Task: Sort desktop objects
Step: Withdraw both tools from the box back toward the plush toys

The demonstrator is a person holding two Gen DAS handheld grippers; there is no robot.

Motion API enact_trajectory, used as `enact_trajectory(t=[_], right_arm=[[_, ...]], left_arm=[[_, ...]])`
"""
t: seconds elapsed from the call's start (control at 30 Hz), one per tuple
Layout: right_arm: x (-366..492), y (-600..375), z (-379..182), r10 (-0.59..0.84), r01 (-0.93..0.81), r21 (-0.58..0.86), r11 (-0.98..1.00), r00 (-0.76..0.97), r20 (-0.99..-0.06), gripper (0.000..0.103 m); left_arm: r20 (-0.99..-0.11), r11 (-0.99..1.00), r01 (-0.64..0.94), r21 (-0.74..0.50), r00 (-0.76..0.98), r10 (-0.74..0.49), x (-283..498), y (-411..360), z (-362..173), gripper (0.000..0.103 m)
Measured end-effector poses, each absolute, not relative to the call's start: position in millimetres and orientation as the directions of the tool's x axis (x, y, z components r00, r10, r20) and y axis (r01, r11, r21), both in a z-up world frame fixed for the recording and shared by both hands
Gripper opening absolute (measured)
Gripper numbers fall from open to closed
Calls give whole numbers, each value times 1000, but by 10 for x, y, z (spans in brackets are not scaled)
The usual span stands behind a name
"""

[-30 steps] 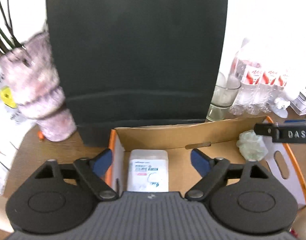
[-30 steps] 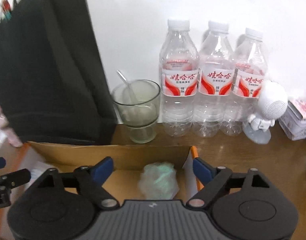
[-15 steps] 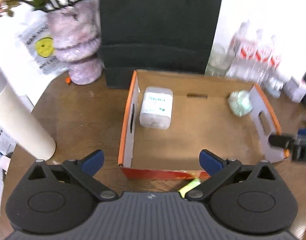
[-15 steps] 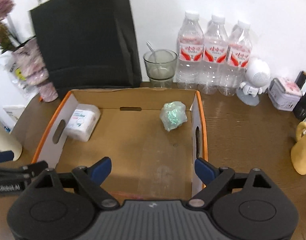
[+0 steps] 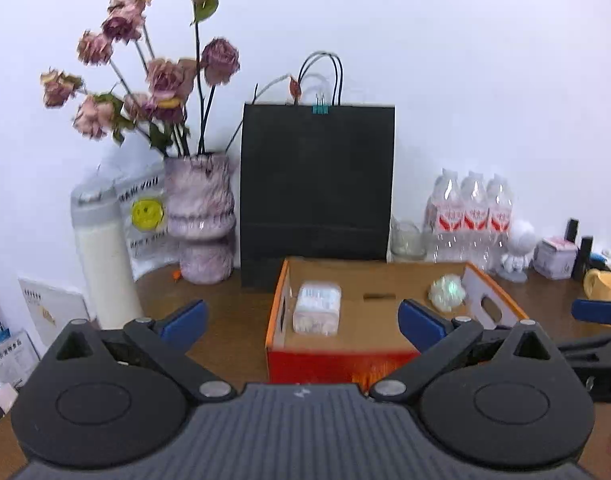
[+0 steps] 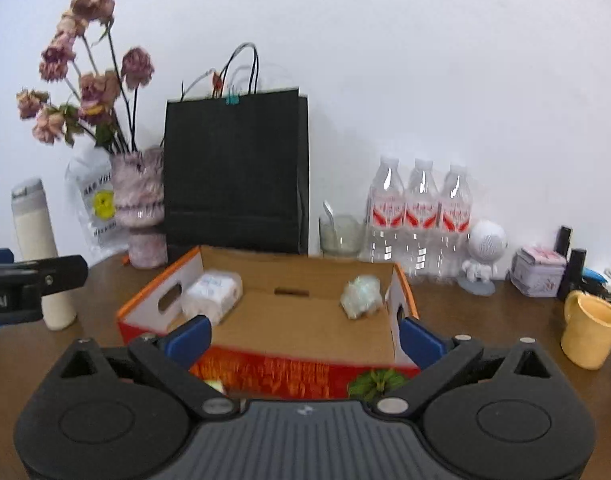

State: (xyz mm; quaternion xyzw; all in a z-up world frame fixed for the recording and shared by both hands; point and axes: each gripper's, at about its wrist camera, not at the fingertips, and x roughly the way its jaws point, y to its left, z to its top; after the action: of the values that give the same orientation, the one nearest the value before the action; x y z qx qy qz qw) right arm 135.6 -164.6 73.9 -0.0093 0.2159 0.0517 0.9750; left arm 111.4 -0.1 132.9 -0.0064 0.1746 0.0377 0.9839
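Grippers have both pulled back from the box (image 6: 265, 356), left gripper (image 5: 301, 318) and right gripper (image 6: 305, 336) each spread wide and empty; the pack (image 6: 213, 294) and crumpled wad (image 6: 361, 290) lie inside it, well apart, so those two look sorted, with clutter like the mug (image 6: 589, 330) left outside

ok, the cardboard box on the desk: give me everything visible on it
The cardboard box is an open, shallow tray: plain brown inside, orange rim, red printed front, and handle cut-outs in both end walls. It sits flat on the wooden desk in front of the black paper bag. Inside lie a white packet at left and a pale green crumpled wad at right.
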Motion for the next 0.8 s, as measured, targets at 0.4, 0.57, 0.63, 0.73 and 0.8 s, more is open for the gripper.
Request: enact_trajectory(t=[0.4,0.57,0.63,0.73,0.8], right_arm=[[149,-1913,356,153,-151,41,988,883,-444,101],[-336,-1995,216,177,-161,74,984,872,-457,102],[-507,-2017,126,164,-140,86,986,867,-471,102],[-716,-2031,-5,175,-139,109,984,851,-495,102],[-807,-1987,-76,177,-158,81,984,841,-512,101]], left_arm=[[-422,999,-28,-38,906,9,-61,153,810,103],[-460,999,-31,-8,888,24,-528,135,588,103],[-486,1000,-18,-16,874,8,-651,152,516,103],[-508,999,-33,-32,861,12,-786,202,424,103],[-537,997,-53,-60,844,12,-800,243,396,103]])
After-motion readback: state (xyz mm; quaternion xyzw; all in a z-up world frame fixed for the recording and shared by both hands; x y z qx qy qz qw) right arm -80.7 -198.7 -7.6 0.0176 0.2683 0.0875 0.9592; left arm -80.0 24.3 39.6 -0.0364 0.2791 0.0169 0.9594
